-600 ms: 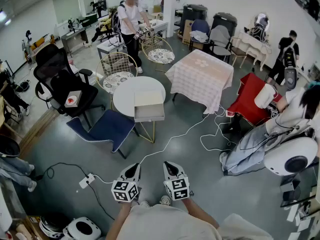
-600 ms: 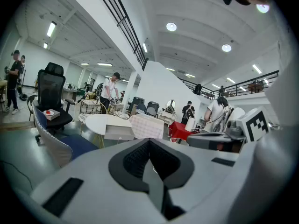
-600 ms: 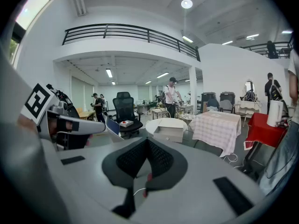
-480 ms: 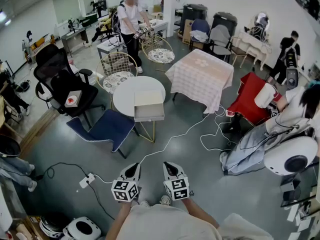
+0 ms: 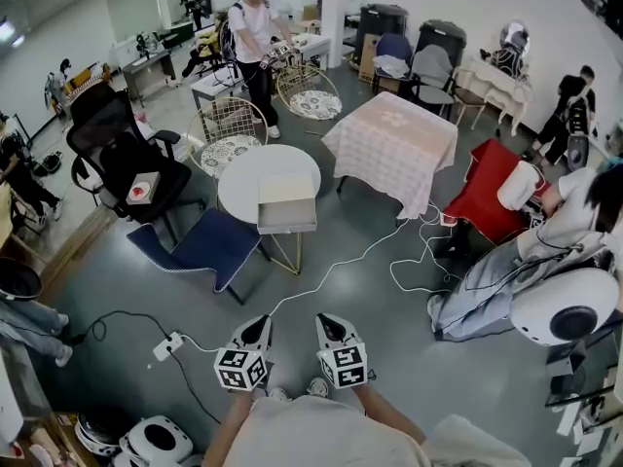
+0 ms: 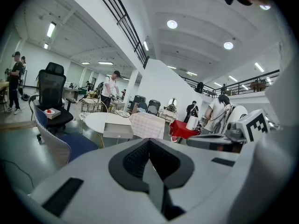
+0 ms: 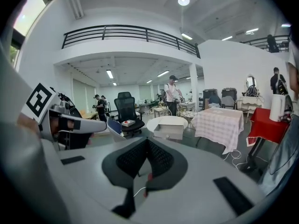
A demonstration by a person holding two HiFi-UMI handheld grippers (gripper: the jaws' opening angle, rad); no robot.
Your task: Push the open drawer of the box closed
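The box [image 5: 286, 191] sits on the near edge of the round table [image 5: 243, 175], well ahead of both grippers across open floor [image 5: 389, 309]. Its drawer [image 5: 287, 222] is pulled out toward the person, and the grey front overhangs the table rim. The drawer's travel axis runs straight away from the person, so closing it calls for a forward push on that front face. The box lies ahead of and between the two grippers. The left gripper [image 5: 255, 334] appears marginally closer in line than the right gripper [image 5: 328, 331].

The box is a flat rectangular unit with a pale, smooth top. The drawer front is a plain grey panel; the right gripper view shows a small knob at its centre. The table top is white and smooth, on thin gold wire legs.

Both grippers are held low, side by side, pointing forward. Each has its jaws pressed together with nothing between them.

A blue chair [image 5: 200, 246] stands just left of the table, and a white cable [image 5: 331, 270] crosses the approach path.
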